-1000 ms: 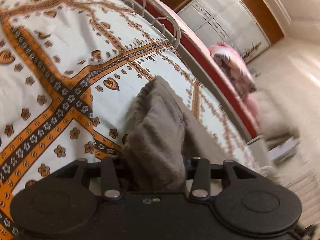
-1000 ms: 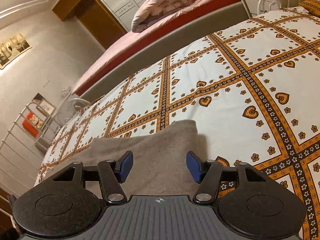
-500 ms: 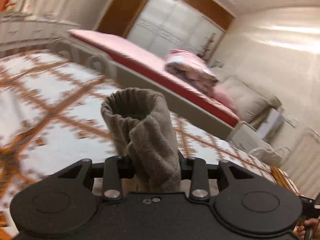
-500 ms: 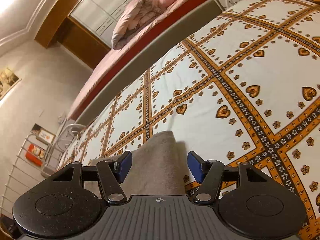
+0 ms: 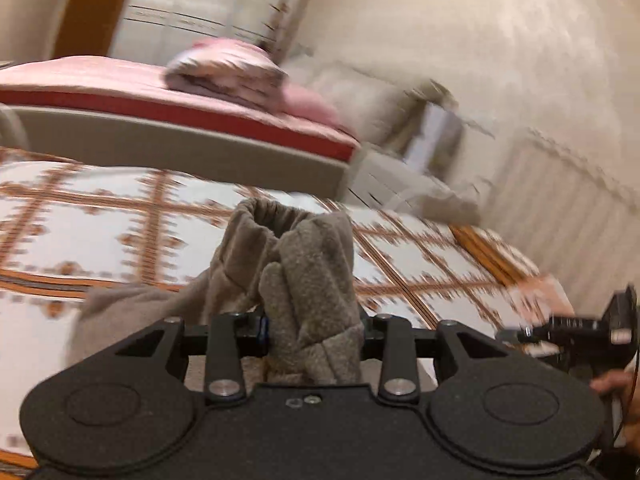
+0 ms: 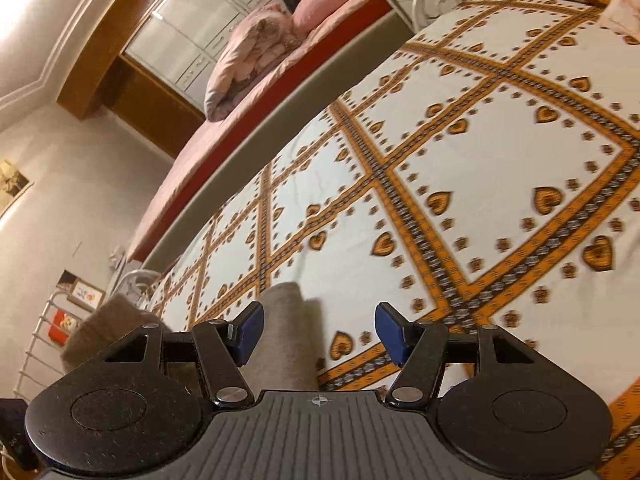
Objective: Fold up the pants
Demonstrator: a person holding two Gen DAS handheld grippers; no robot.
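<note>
Grey fleece pants [image 5: 308, 280] sit bunched and clenched in my left tongs [image 5: 314, 330], lifted above the bed [image 5: 120, 224]. My right tongs [image 6: 319, 332] gape, gripping nothing, a flat strip of pants on the bed between them. I'm mid-fold, I reckon; next the lifted end needs laying squarely over the rest.
</note>
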